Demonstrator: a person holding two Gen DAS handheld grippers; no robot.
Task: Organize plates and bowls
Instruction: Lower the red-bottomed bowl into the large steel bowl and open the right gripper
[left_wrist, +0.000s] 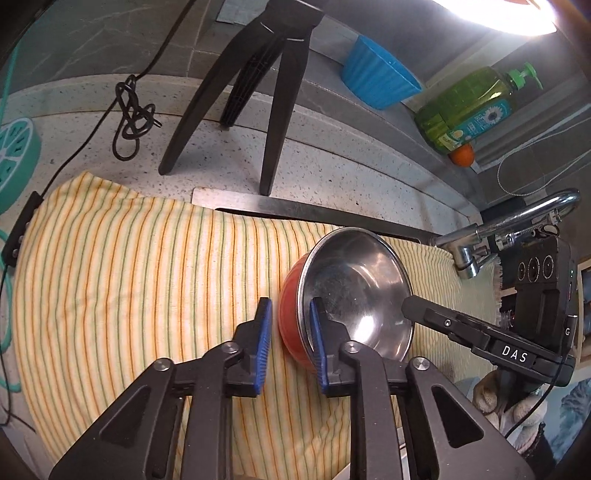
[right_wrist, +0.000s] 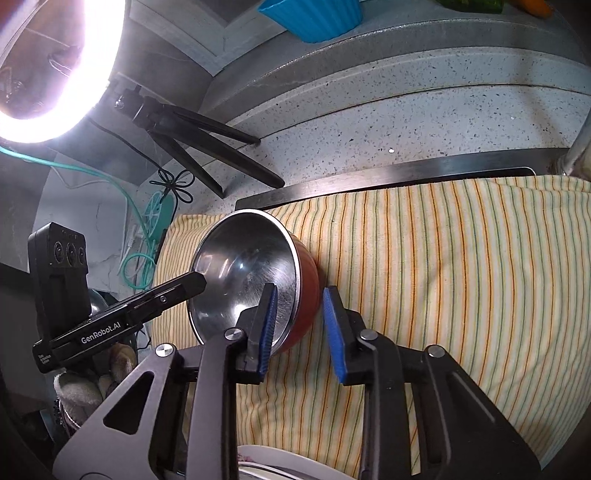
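Bowl (left_wrist: 351, 291) tipped on its side on striped cloth (left_wrist: 147, 266) over the sink, mouth up. Left gripper (left_wrist: 290, 343) and right gripper (right_wrist: 299, 325) both straddling opposite rim walls, jaws released, not yet clamped; equally near. Only right view shows white plate (right_wrist: 280, 461) at bottom edge.

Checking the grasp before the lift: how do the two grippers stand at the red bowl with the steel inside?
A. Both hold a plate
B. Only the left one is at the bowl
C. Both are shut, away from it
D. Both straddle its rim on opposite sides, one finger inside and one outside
D: the left gripper and right gripper each have one blue pad inside the bowl and one outside its red wall, with gaps showing, on opposite sides.
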